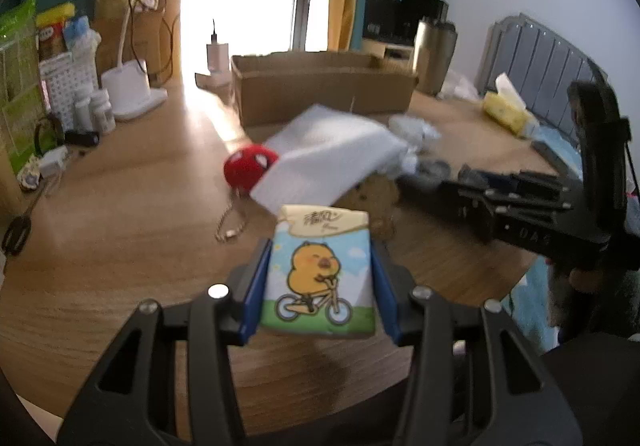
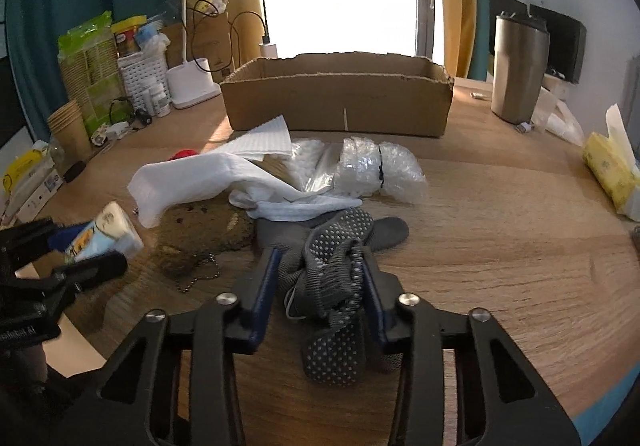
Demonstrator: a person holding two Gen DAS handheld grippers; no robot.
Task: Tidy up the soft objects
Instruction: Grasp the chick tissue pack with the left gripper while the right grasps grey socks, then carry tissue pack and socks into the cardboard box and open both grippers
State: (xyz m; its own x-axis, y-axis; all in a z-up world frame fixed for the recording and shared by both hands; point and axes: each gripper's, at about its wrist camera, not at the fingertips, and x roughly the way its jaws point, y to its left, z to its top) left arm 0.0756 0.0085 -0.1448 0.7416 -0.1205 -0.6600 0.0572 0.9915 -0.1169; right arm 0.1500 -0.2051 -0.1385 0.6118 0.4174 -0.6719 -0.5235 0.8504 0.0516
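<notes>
Wooden surface (image 2: 500, 214), cardboard box (image 2: 340, 98) at 12 o'clock against a bright window. Left claw (image 1: 322, 278) clenched on a tissue pack (image 1: 320, 278), pads flat on both sides, pack lifted off the wood. Right claw (image 2: 318, 282) pinching a bunched grey dotted sock (image 2: 336, 258). White sock (image 2: 188, 178) drapes a brown plush (image 2: 208, 230), mostly hidden; red plush (image 1: 248, 166) blurred, half covered.

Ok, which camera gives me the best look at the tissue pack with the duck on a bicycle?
The left wrist view: the tissue pack sits centred and close, printed face toward the camera, clamped in the left claw. The right wrist view shows it only small and blurred at the left edge, seen from the side.
</notes>
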